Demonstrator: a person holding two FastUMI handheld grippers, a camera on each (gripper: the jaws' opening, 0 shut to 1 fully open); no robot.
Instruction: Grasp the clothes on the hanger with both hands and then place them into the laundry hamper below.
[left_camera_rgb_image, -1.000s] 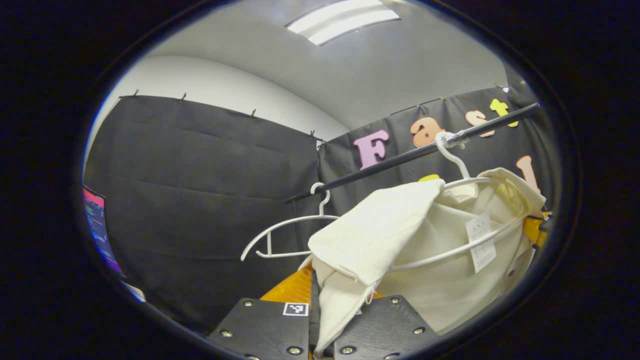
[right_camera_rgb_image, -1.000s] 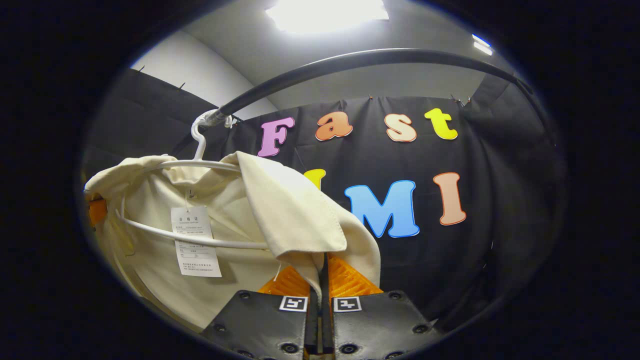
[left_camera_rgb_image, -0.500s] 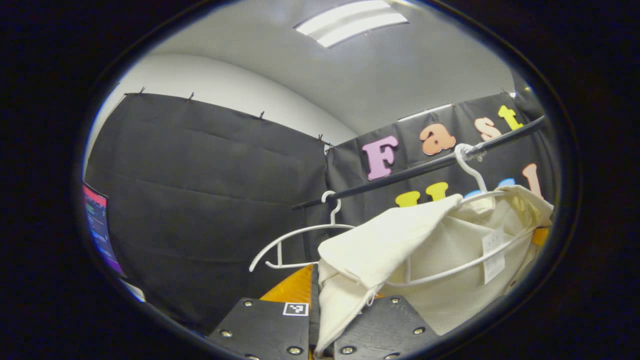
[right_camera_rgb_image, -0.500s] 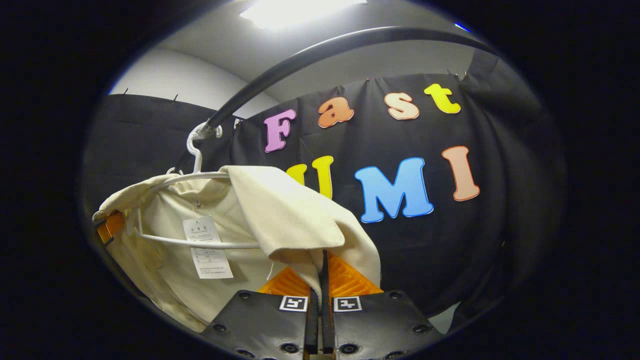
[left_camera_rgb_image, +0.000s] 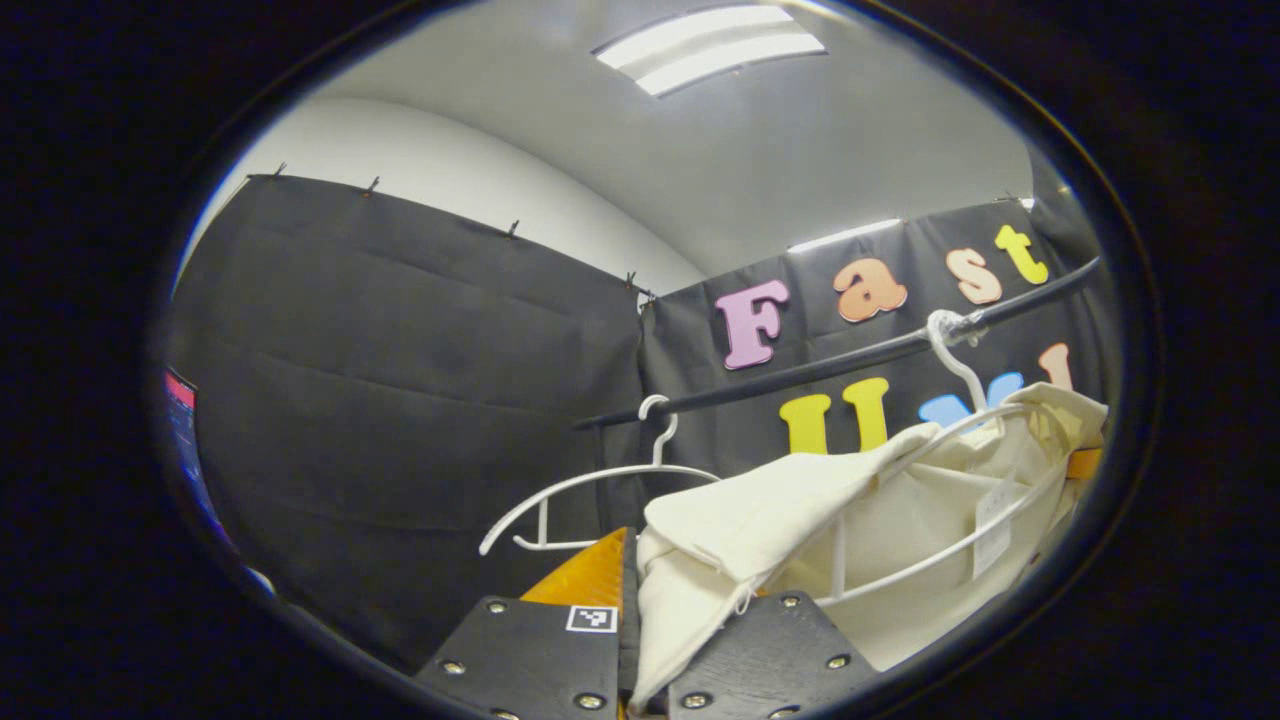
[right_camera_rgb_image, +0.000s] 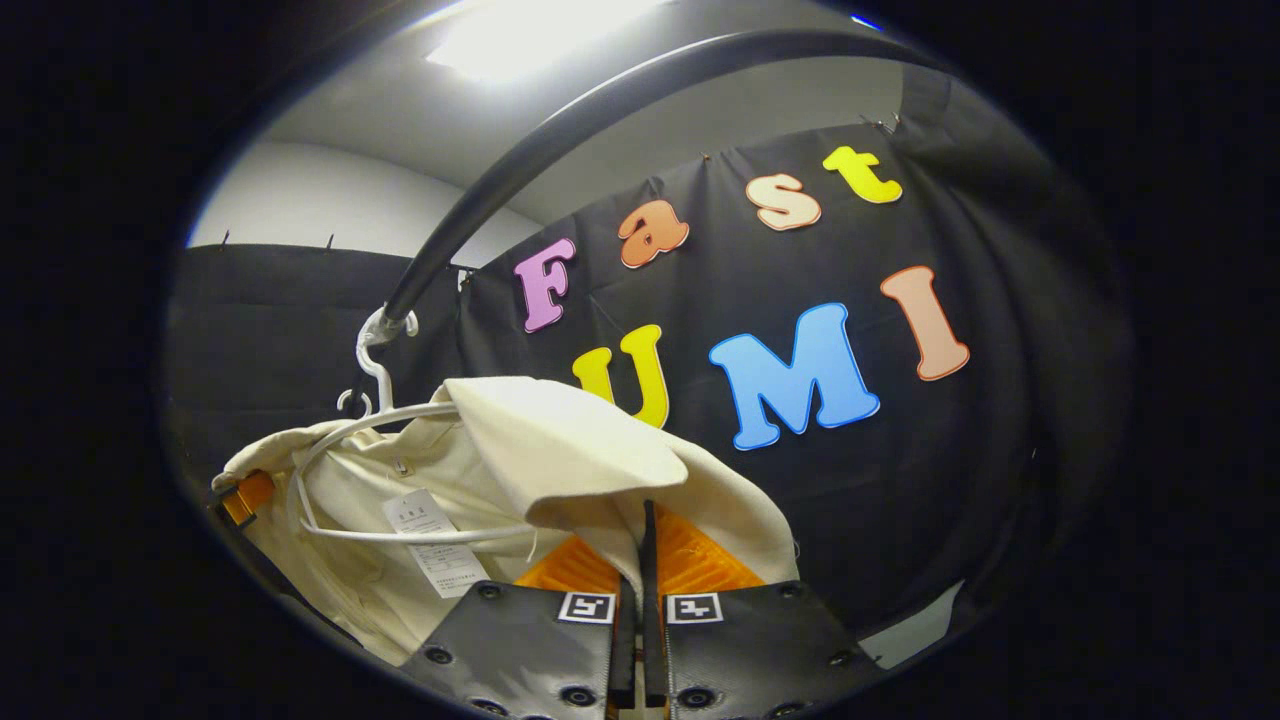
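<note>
Below the rail (right_camera_rgb_image: 560, 130), both grippers' fingers (left_camera_rgb_image: 590, 575) (right_camera_rgb_image: 690, 555) pinch the cream garment (left_camera_rgb_image: 760, 510) (right_camera_rgb_image: 560, 455) between them.

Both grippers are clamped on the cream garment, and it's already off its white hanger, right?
Not quite. Both the left gripper and right gripper are clamped on the cream garment, but it is still draped over its white hanger, which hooks on the black rail, as the right gripper view shows.

Garment (left_camera_rgb_image: 900, 520) lower part out of frame
</note>
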